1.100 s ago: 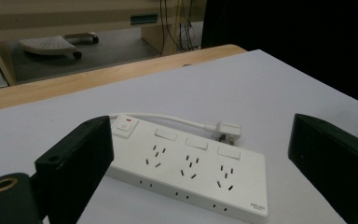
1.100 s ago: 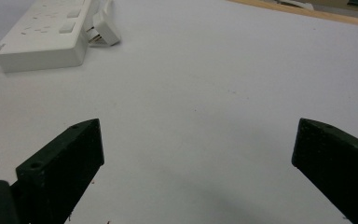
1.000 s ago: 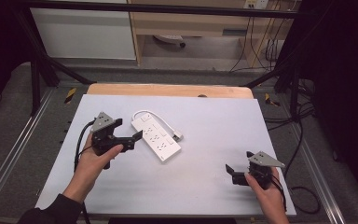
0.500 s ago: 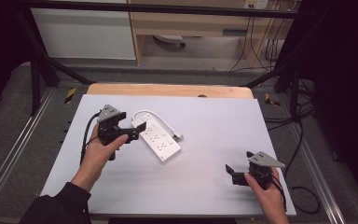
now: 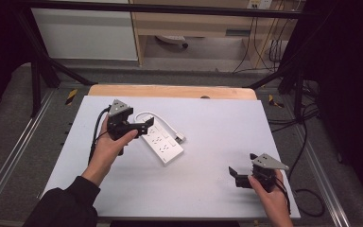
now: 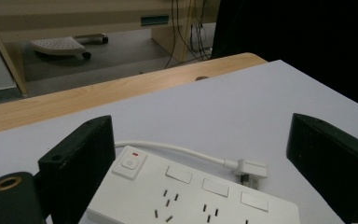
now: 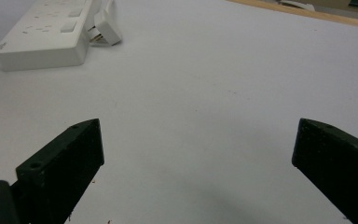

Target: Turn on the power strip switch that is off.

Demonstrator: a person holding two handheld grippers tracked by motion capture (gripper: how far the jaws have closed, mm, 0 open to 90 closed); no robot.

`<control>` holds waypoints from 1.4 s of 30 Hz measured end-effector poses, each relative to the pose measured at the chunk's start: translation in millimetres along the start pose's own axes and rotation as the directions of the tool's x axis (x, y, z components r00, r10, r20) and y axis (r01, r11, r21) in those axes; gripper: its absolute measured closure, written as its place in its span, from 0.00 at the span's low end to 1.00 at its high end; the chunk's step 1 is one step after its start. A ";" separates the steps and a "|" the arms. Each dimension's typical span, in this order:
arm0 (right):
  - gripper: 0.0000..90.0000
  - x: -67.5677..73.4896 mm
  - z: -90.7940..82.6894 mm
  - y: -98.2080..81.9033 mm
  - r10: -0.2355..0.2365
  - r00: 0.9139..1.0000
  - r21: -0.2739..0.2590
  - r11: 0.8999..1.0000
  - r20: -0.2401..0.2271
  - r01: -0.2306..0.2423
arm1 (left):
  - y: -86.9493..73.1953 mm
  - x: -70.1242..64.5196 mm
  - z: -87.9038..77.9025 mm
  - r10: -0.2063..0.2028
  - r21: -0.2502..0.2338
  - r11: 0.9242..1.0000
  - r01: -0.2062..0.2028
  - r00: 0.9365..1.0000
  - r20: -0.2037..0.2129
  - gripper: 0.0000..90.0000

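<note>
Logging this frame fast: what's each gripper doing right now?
Left gripper: open, jaws either side of the power strip end, holding nothing.
Right gripper: open, nothing between its jaws, over bare table.

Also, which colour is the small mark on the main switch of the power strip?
Red, on the white main switch of the power strip; the left gripper view shows it best.

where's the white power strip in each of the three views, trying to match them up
High view: the power strip lies left of the table's centre, angled, just right of the left gripper.
Left gripper view: bottom centre, between the open jaws, its switch end by the left jaw.
Right gripper view: top left corner, far beyond the open jaws.
Shared landmark: the white plug on its cord, lying beside the strip.
</note>
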State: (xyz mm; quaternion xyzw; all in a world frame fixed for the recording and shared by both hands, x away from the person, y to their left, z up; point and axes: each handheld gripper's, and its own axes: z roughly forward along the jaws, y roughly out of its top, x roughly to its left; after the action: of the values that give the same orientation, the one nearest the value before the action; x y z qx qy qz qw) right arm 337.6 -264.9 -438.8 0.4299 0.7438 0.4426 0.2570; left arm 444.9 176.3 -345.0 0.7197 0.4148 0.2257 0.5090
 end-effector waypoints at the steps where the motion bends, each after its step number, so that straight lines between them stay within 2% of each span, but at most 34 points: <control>1: 0.03 0.0 0.0 0.0 0.000 1.000 0.000 1.000 0.000 0.000 | 0.2 0.2 1.5 0.000 0.000 1.000 0.000 1.000 0.000 0.09; 8: 0.03 0.2 0.5 -0.2 -0.007 1.000 0.001 1.000 -0.003 0.007 | 1.8 2.9 10.2 -0.004 0.003 1.000 0.004 1.000 -0.012 0.09; 23: 0.03 0.4 -0.1 -0.1 -0.003 1.000 -0.001 1.000 -0.004 0.003 | 4.7 1.6 24.0 -0.008 0.004 1.000 0.008 1.000 -0.011 0.09; 42: 0.03 0.6 0.4 -0.1 -0.006 1.000 -0.001 1.000 -0.009 0.006 | -0.4 10.3 38.4 -0.026 0.030 0.999 0.028 0.999 -0.047 0.10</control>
State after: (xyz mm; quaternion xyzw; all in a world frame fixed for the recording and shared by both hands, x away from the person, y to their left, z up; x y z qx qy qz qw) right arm 337.5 -264.2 -439.1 0.4257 0.7460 0.4440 0.2551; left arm 479.2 163.9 -360.9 0.7162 0.4396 0.2291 0.4913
